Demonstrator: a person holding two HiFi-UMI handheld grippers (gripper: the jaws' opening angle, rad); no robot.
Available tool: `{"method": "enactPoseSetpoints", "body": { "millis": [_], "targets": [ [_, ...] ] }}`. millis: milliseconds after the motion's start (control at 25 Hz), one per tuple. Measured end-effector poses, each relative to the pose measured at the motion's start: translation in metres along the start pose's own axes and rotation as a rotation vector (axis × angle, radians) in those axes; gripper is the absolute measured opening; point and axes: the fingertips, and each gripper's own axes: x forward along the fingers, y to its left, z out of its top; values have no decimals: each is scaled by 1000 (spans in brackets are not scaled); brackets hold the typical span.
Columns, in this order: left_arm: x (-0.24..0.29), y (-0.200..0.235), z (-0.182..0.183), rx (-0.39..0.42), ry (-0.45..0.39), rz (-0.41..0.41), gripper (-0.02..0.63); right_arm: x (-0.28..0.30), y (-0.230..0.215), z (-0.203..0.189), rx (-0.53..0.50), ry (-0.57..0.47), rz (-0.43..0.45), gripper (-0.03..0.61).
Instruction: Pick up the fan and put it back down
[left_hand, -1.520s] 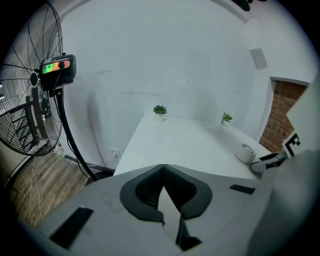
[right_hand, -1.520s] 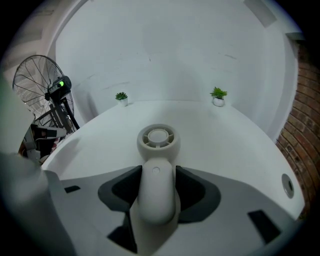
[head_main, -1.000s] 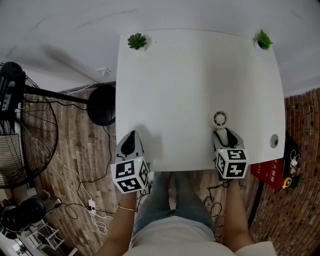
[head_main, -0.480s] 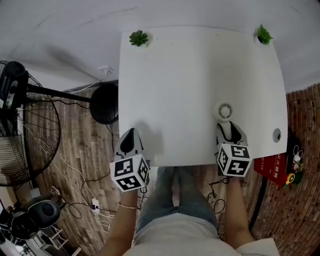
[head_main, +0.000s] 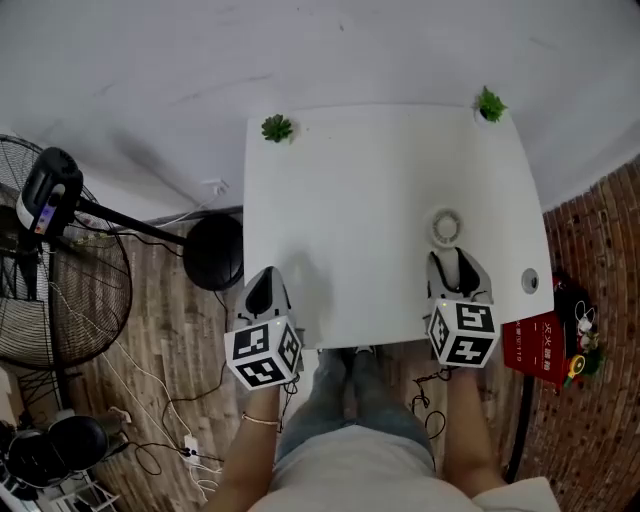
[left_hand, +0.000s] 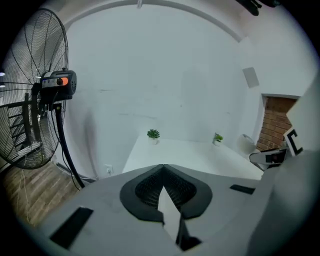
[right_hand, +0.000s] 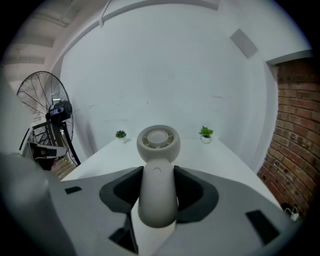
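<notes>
Fan (head_main: 447, 227) farther over table (head_main: 350, 220), right gripper (head_main: 447, 257) clamped

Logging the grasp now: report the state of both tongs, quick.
Left tongs: closed, empty.
Right tongs: closed on the fan, at its handle.

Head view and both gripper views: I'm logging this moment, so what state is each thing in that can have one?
Small white fan: held by its handle, head pointing away over the table.
Right hand-held gripper: shut on the fan's handle.
Left hand-held gripper: jaws together, empty.
Floor fan: upright on the floor; running or not, cannot tell.
Two potted plants: upright at the table's far corners.
</notes>
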Motion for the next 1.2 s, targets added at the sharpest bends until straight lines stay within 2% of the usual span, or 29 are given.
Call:
{"method": "enactPoseSetpoints", "body": {
  "millis": [240,440,720,1200],
  "targets": [
    [-12,-10,58,7,-128,-26,5,-28,0,52,-14,-135,-27,189],
    [-21,-18,93,16,-207,-42,5,-39,-1,83,-18,-203,-26,189],
    [-33,-5,87,-17,-201,-16,5,-42,8,83,-24,-197,-5,189],
    [-61,57,79,-60,-209,127,5,-15,66,96,-60,-184,120,189]
  ]
}}
